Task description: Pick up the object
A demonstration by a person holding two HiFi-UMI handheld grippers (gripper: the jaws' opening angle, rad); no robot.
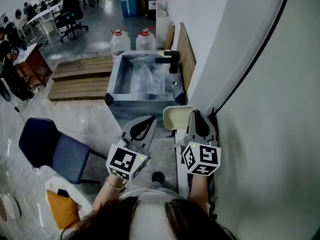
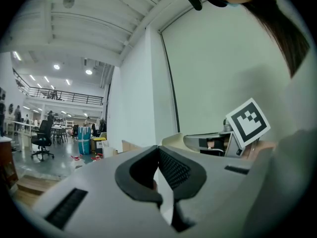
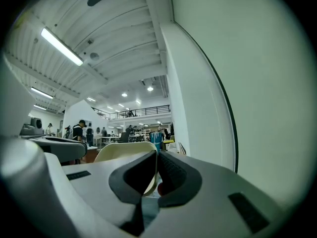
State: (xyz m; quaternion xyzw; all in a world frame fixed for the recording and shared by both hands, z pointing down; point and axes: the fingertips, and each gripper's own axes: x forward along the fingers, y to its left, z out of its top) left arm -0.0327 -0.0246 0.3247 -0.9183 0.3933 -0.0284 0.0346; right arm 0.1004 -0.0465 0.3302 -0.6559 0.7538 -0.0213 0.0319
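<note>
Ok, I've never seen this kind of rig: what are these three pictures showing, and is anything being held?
There is no robot: a person holds a two-jaw tool in each hand. The head view looks down from a camera on their head, showing the left tool and right tool, each with a marker cube. The other two pictures come from cameras riding on each tool, looking along its jaws. Both pairs of jaws are together with nothing between, so nothing is held. Ahead is a sink with a faucet, two water jugs behind it, a cream chair near the right tool, a blue chair at left.
</note>
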